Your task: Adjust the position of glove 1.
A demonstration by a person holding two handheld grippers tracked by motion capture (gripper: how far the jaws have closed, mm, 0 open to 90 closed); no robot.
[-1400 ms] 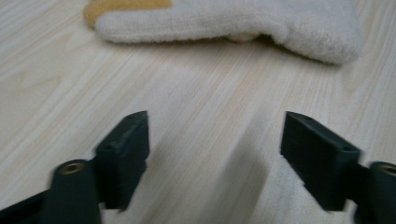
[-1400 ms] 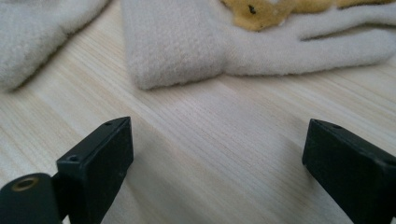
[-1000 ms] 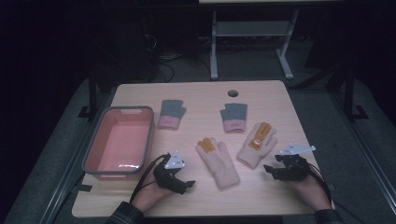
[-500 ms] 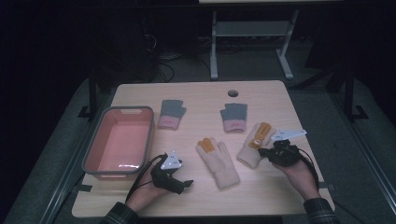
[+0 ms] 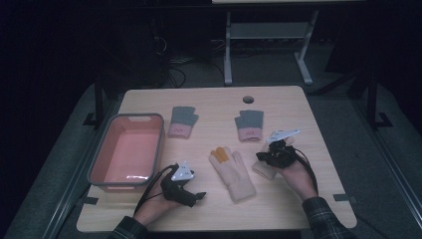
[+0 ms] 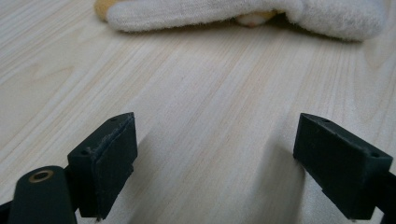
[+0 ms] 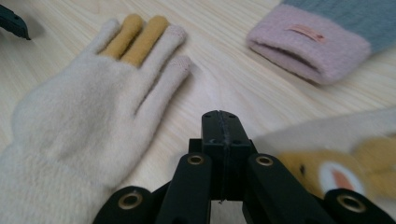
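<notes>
A cream glove with orange fingers lies flat mid-table; in the right gripper view this cream glove is at the left. A second cream glove lies mostly hidden under my right hand; its animal-face patch shows blurred beside the jaws. My right gripper hangs over it, and the right gripper has its jaws pressed together with nothing seen between them. My left gripper rests near the front edge, and the left gripper stands open over bare wood, short of the cream glove.
A pink basket with a grey rim stands at the table's left. Two grey gloves with pink cuffs lie at the back, one at the left and one at the right, the latter just beyond my right gripper. A cable hole sits near the far edge.
My right gripper has moved from the front right corner leftward and away, over the second cream glove, whose orange fingers are now covered. The left gripper has kept still.
</notes>
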